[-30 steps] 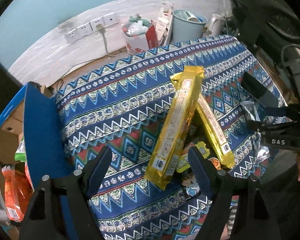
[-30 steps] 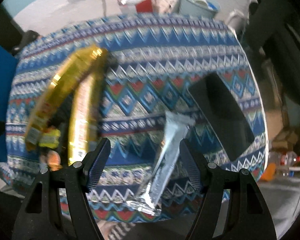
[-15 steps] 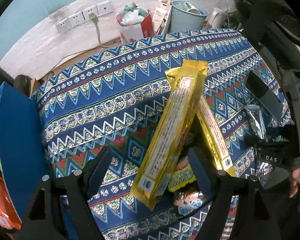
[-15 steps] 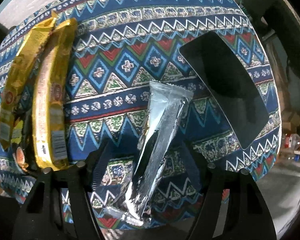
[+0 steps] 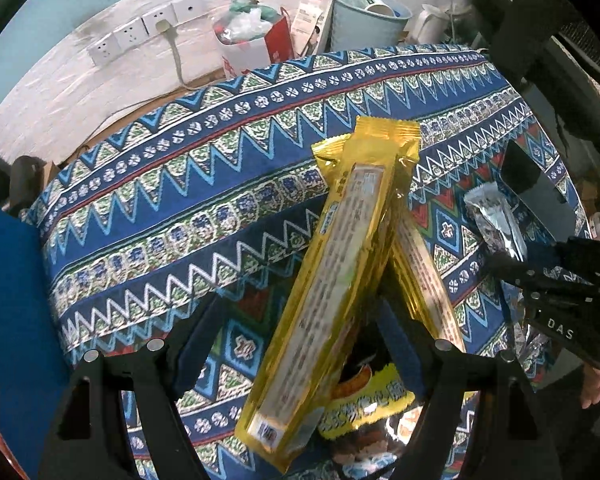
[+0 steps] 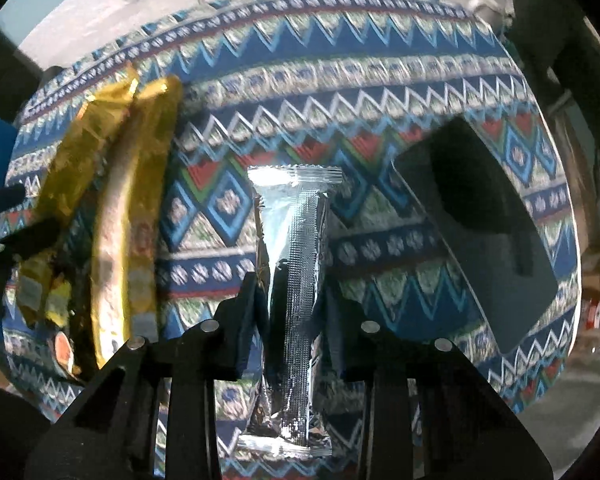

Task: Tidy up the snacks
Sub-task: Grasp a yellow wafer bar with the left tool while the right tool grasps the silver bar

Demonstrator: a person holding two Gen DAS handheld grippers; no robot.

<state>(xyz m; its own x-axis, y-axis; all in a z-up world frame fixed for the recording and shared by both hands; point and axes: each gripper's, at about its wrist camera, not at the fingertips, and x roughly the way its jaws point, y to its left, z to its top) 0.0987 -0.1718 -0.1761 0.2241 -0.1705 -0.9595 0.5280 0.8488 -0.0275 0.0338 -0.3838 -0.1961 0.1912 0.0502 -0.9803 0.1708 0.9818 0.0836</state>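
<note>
A long gold snack pack (image 5: 340,280) lies tilted across a second gold pack (image 5: 424,280) and a small yellow-and-dark snack bag (image 5: 372,400) on the patterned cloth. My left gripper (image 5: 300,344) is open, its fingers on either side of the upper gold pack. My right gripper (image 6: 290,316) is shut on a silver foil pack (image 6: 292,280), which points away from me; it also shows in the left wrist view (image 5: 496,224). Both gold packs (image 6: 128,216) lie to its left.
A black flat device (image 6: 488,224) lies on the cloth's (image 5: 180,216) right side. A blue box flap (image 5: 8,312) stands at the left edge. Behind the table are wall sockets (image 5: 140,32), a red-and-white bag (image 5: 252,44) and a pale blue bin (image 5: 364,20).
My right gripper has closed on the silver pack, which now points straight ahead between the fingers. My left gripper has moved in lower around the upper gold pack.
</note>
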